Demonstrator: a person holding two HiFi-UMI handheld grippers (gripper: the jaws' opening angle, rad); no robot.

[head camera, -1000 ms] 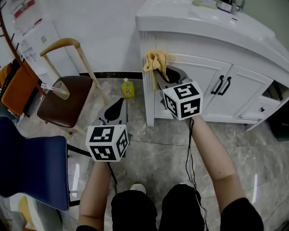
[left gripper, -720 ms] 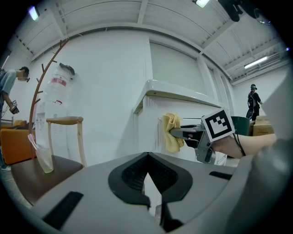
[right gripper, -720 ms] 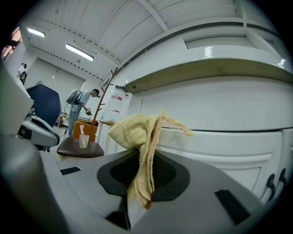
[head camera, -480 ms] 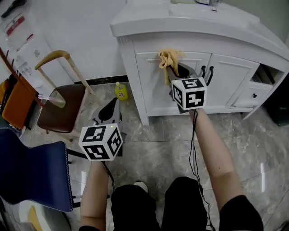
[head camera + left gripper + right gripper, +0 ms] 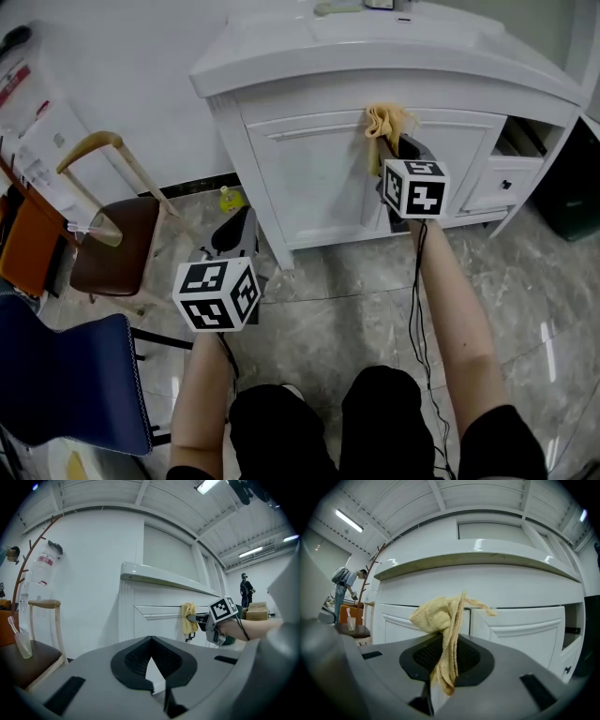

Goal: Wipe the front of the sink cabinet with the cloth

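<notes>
The white sink cabinet point(image 5: 309, 178) stands ahead of me. A bunched yellow cloth point(image 5: 387, 122) lies against its upper front, close to where the two doors meet. My right gripper point(image 5: 398, 148) is shut on that cloth; in the right gripper view the cloth point(image 5: 443, 620) hangs pinched in the right gripper point(image 5: 451, 641), with the cabinet's doors point(image 5: 520, 625) right behind. My left gripper point(image 5: 236, 230) is held low over the floor, left of the cabinet, shut with nothing in it. The left gripper view shows the left gripper point(image 5: 151, 645), the cabinet point(image 5: 154, 620), the cloth point(image 5: 189, 618) and the right gripper's cube point(image 5: 223, 609).
A wooden chair with a brown seat point(image 5: 112, 248) stands at the left with a plastic cup point(image 5: 101, 232) on it. A yellow bottle point(image 5: 230, 199) sits on the floor by the cabinet's left corner. A blue chair point(image 5: 70, 380) is nearer me. A drawer point(image 5: 511, 155) stands ajar at the cabinet's right.
My right gripper has carried the cloth rightwards along the cabinet front, from its left corner to near the doors' seam. The left gripper has stayed low and shut.
</notes>
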